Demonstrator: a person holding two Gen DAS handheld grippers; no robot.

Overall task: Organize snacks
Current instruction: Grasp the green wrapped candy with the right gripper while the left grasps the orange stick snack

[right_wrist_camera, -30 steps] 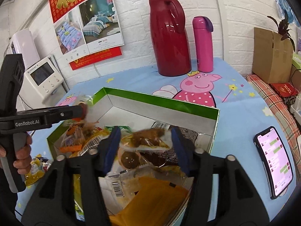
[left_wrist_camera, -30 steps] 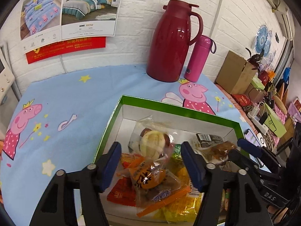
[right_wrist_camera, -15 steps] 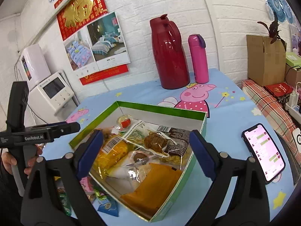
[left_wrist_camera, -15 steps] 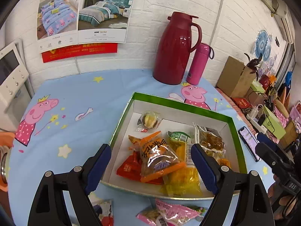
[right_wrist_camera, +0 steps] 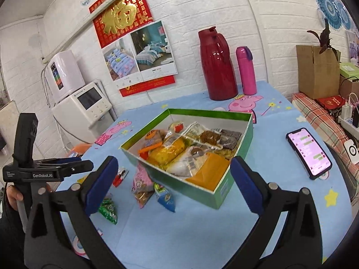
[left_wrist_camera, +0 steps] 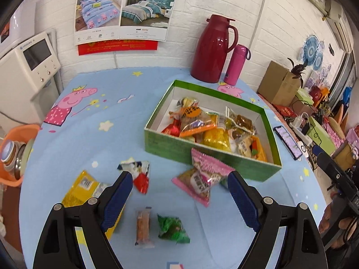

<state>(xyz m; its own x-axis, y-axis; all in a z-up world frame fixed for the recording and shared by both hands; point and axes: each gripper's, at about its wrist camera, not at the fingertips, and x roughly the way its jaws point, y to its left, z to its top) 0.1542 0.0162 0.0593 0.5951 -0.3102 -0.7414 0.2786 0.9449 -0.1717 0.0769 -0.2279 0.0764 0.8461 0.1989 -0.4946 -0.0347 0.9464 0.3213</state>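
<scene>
Above blue tablecloth, both wide-spread, empty grippers: left gripper, right gripper.

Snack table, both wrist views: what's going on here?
A person holds a set of tongs in each hand over a blue cartoon tablecloth. Both the left tongs and right tongs are open and empty. The green box already holds many snacks. A pink packet, a green packet, a yellow packet and a few others lie loose in front of it.

The far red jug is glossy plastic; the tablecloth is matt printed cloth. The green box looks like smooth cardboard, and the snack packets are shiny crinkled film.
</scene>
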